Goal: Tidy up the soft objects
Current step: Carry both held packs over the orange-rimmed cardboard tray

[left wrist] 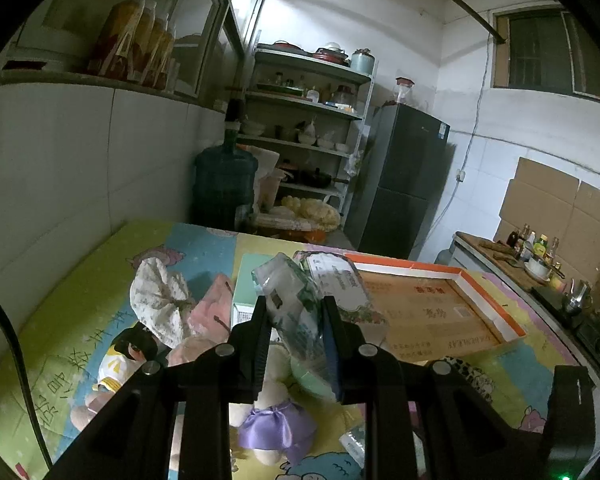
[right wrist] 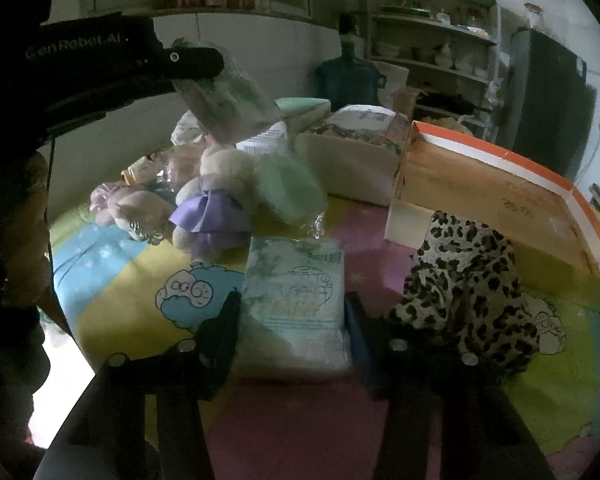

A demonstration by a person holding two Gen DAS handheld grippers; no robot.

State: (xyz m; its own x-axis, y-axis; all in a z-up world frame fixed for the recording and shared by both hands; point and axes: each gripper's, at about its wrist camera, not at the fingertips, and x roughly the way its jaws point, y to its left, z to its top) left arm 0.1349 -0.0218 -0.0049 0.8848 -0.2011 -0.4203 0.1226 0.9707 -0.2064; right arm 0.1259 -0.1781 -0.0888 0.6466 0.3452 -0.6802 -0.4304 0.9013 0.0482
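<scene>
My left gripper (left wrist: 296, 332) is raised over the table and shut on a clear tissue pack with green print (left wrist: 288, 292), which sticks up between its fingers. The right wrist view shows that gripper (right wrist: 204, 68) at upper left, with the same pack (right wrist: 228, 100) hanging from it. My right gripper (right wrist: 290, 316) is low over the cartoon table cover (right wrist: 120, 280). Its pads rest against both sides of a flat pale tissue pack (right wrist: 296, 300) that lies on the cover. A plush toy with a purple bow (right wrist: 216, 196) and a green soft pad (right wrist: 288, 188) lie behind it.
A leopard-print cloth (right wrist: 468, 280) lies right of the flat pack. An orange-rimmed cardboard box (right wrist: 500, 200) sits at the right, a large floral tissue bundle (right wrist: 352, 148) behind. A white patterned cloth (left wrist: 160, 300), a pink cloth (left wrist: 212, 308) and a small doll (left wrist: 120, 360) lie left.
</scene>
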